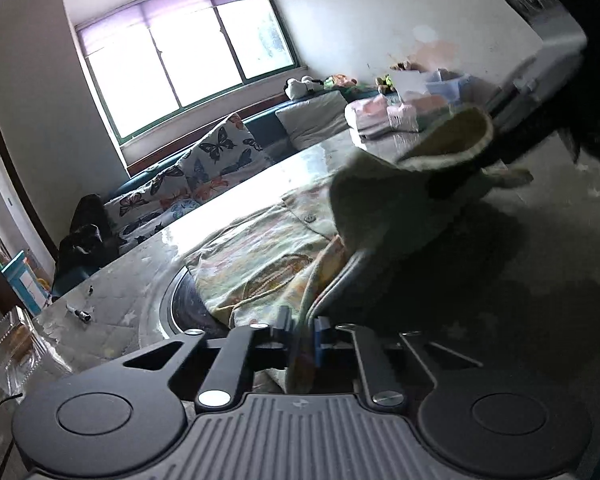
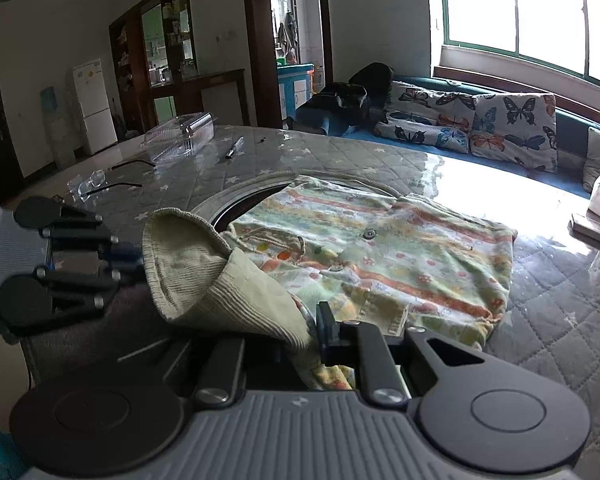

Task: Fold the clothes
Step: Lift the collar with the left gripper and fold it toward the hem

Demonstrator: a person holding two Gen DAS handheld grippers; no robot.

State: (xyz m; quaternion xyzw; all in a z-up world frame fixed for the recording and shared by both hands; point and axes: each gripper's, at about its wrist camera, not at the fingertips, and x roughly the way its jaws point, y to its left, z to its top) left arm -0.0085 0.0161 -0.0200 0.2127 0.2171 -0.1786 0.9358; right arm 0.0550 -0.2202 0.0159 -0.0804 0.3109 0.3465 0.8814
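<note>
Left wrist view, left to right: clear plastic clamshell box (image 1: 8,344) far left of the claw on the table edge, a small pen (image 1: 82,314) ahead-left on the grey star-quilted table cover (image 1: 112,312), then a dark round recess (image 1: 184,304) in the table just ahead-left of the fingertips. Left gripper (image 1: 302,330) is pinched on the edge of the pastel printed shirt (image 1: 260,248); cloth runs up from between the jaws. Ahead-right, the shirt's ribbed green cuff (image 1: 444,136) is lifted, with a blurred dark shape on it, likely the other gripper. Butterfly cushions (image 1: 216,160) and the window (image 1: 180,48) are far ahead. No readable writing or brand in this view.

Right wrist view, left to right: left gripper (image 2: 124,256) comes in from the left, its tips at or behind the cuff (image 2: 188,264), grip not clear from here. Glasses (image 2: 92,182), box (image 2: 180,136) and pen (image 2: 234,148) are far ahead-left. Right gripper (image 2: 306,330) is closed on shirt fabric at the cuff's base. Shirt body (image 2: 380,248) lies flat ahead and ahead-right, button (image 2: 369,234) visible, partly over the recess. No legible labels.

Only the right view shows the glasses, white fridge (image 2: 94,104), doorway and the whole shirt spread. Only the left view shows the pink stacked items (image 1: 380,116) far ahead-right.
</note>
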